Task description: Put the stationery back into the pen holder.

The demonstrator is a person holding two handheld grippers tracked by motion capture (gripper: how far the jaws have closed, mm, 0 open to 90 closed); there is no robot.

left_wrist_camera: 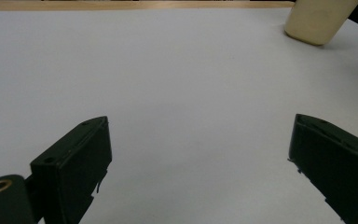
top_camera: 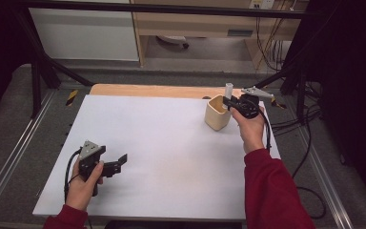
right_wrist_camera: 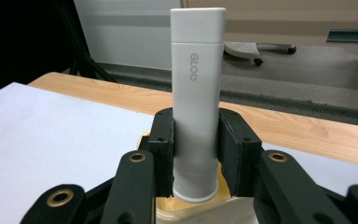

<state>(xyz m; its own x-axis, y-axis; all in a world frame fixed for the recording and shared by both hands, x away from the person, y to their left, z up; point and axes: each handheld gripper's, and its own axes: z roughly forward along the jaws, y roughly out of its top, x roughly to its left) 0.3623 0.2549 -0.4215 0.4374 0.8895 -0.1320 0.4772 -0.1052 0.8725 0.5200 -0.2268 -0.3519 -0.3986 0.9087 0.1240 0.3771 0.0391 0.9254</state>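
Near the desk's far right corner, the right gripper clamps a light, rigid, slick glue stick low on its barrel, upright over a beige cup; the left gripper rests with jaws apart.

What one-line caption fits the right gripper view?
Right gripper clamps an upright white glue stick above the beige cup.

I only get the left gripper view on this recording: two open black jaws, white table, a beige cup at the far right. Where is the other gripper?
Observer: The right gripper hangs over the beige cup.
Operator: Holding anything?
Observer: Yes, its jaws are shut on an upright white glue stick marked GLOO.
Operator: Already inside the cup?
Observer: Its lower end sits just over the cup's opening; deeper I cannot tell.
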